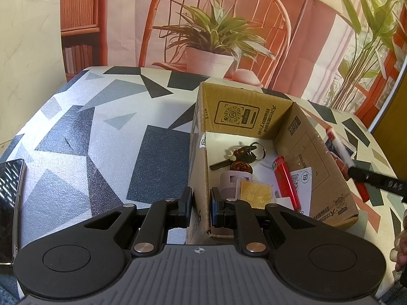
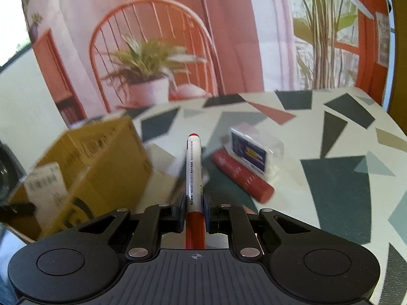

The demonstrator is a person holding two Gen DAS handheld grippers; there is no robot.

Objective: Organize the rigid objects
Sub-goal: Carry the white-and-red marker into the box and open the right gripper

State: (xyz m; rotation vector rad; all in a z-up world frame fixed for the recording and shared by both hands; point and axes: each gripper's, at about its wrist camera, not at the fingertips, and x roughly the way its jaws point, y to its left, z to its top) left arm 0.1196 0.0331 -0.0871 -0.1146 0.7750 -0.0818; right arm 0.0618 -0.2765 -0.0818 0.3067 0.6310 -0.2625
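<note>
My worktop [image 1: 84, 127] is covered in a sheet of grey, dark and white angular patches, with a few pink ones toward its right side, and behind its far edge hangs a printed backdrop [image 1: 229, 25] of an orange chair, a potted plant and a lamp. A phone [image 1: 9, 208] lies at the left edge. My left gripper [image 1: 201, 207] has its jaws drawn close on the near left wall of the open cardboard box [image 1: 244, 109], one finger outside and one inside. In the box lie a bunch of keys [image 1: 239, 156], a red lighter [image 1: 286, 181], a gold card [image 1: 255, 194] and a white card [image 1: 302, 178]. My right gripper [image 2: 194, 209] pinches a marker [image 2: 193, 167] with a white barrel and red ends, pointing forward along the fingers, lifted above the worktop just right of the box. Beyond it, toward the worktop's middle, a red tube [image 2: 244, 178] lies touching a clear plastic case [image 2: 254, 147].
</note>
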